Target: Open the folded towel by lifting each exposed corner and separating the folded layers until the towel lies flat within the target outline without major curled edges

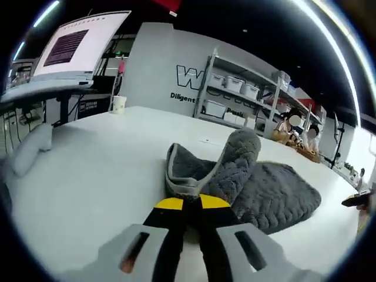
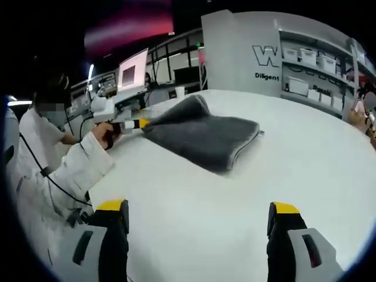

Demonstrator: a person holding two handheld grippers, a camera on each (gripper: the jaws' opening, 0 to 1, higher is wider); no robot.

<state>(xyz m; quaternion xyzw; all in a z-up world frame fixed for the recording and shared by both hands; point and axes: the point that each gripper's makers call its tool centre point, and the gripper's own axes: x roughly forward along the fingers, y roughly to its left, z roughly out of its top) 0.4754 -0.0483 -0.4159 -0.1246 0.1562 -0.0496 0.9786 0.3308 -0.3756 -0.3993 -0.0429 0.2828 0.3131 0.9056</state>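
Two jaws pressed together in the left gripper view: the left gripper is pinching a corner of the towel, and that grey, plush corner curls up and over above the yellow tips. Beyond it, the towel's bulk lies on the white table, to the right of the jaws. A cup sits at the far edge, a monitor glows up left, and shelves with bins line the wall behind. Wall lettering starts with a big "W", then "Diligent" underneath, the rest cut off by the shelving. The screen text is too small to read.

Over to the right gripper view: the right gripper has its jaws spread wide and holds nothing, poised over bare table, well short of the towel. The towel lies mid-table, still a folded pad with one corner raised on its left side, where the left gripper meets it, held by the person's hand in a white sleeve. Same "W" and "Diligent" on the wall here.

Progress? Early, I'd say. One corner is up, the layers aren't separated yet, and nothing lies flat. No target outline can be made out on the table. Unfolding and smoothing remain.
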